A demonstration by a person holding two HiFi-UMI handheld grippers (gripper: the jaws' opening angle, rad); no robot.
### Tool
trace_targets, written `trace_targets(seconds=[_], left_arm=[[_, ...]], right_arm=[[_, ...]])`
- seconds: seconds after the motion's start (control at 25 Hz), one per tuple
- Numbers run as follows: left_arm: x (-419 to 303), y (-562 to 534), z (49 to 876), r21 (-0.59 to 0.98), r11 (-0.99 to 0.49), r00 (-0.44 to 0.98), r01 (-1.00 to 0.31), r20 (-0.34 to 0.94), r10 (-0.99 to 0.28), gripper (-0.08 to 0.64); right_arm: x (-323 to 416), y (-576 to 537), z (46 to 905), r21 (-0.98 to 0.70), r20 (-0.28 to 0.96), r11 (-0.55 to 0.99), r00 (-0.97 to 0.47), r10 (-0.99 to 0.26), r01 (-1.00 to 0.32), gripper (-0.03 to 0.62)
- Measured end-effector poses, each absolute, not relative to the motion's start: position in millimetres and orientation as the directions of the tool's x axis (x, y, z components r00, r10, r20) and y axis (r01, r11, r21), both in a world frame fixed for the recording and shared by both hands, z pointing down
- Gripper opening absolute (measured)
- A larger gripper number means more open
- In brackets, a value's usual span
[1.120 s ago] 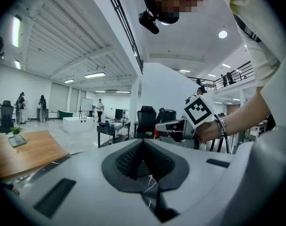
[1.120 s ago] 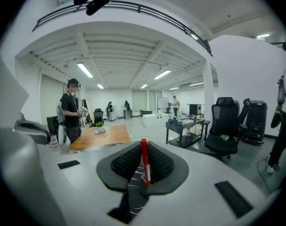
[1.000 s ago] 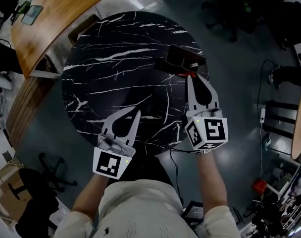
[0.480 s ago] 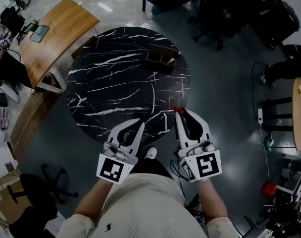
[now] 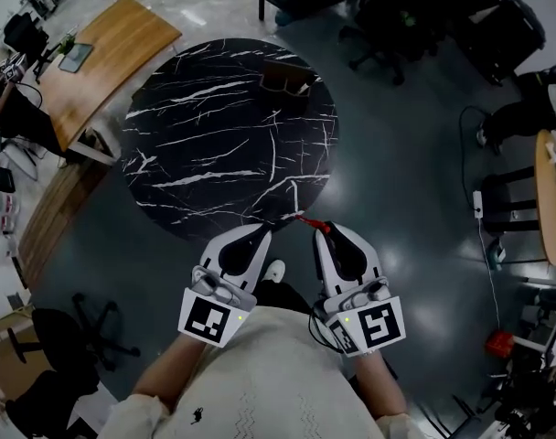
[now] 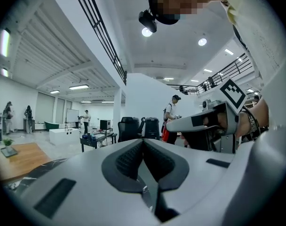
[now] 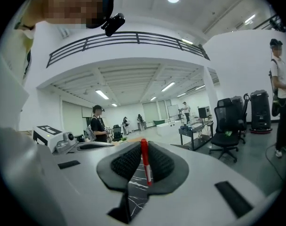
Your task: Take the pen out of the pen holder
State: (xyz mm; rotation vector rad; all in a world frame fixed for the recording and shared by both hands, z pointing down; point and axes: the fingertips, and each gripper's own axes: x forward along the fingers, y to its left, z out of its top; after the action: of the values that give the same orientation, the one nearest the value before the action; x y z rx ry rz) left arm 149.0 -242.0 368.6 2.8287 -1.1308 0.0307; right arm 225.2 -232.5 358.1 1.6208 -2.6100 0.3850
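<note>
Left gripper point(image 5: 265, 230): hanging past the rim of the table at about 6 o'clock, jaws pressed together and pinching nothing, idling beside its partner.

Table point(image 5: 214, 144): lying ahead, round, black marble with white veins.

Pen holder point(image 5: 285, 74): sitting on the table top at about 1 o'clock, well apart from both grippers.

Pen point(image 5: 312, 222): riding clear of the holder, red, clamped between the right jaws and poking out towards 10 o'clock, off the table's 5 o'clock rim; in the right gripper view standing almost upright between the ribbed pads point(image 7: 159, 163).

Right gripper point(image 5: 320, 230): squeezing narrow on the pen, just beside the left gripper.

Step in hand: likely carrying the freed pen away from the holder.

Doing it well: holding an even squeeze, gripping nearer the pen's middle, moving smoothly, avoiding a knock against the left gripper close by.
</note>
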Motion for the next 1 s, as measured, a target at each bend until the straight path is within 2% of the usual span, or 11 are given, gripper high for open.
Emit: trace_targets(seconds=[0.48, 0.68, 0.84, 1.0], left_arm=[[134, -202, 365, 0.080, -0.716, 0.720, -0.694, 0.049, -0.693, 0.012], [129, -184, 385, -0.107, -0.782, 0.756, -0.614, 0.204, -0.622, 0.012], [120, -183, 378, -0.029, -0.733, 0.724, -0.679, 0.133, -0.676, 0.012], [110, -177, 384, -0.107, -0.743, 0.719, -0.660, 0.194, -0.667, 0.012]], right_arm=[[206, -199, 352, -0.141, 0.158, 0.454, -0.473, -0.867, -0.880, 0.058], [199, -195, 350, -0.130, 0.158, 0.470, -0.486, -0.859, -0.873, 0.058], [192, -193, 352, -0.118, 0.160, 0.481, -0.495, -0.854, -0.869, 0.058], [184, -193, 353, -0.123, 0.159, 0.497, -0.511, -0.845, -0.859, 0.058]])
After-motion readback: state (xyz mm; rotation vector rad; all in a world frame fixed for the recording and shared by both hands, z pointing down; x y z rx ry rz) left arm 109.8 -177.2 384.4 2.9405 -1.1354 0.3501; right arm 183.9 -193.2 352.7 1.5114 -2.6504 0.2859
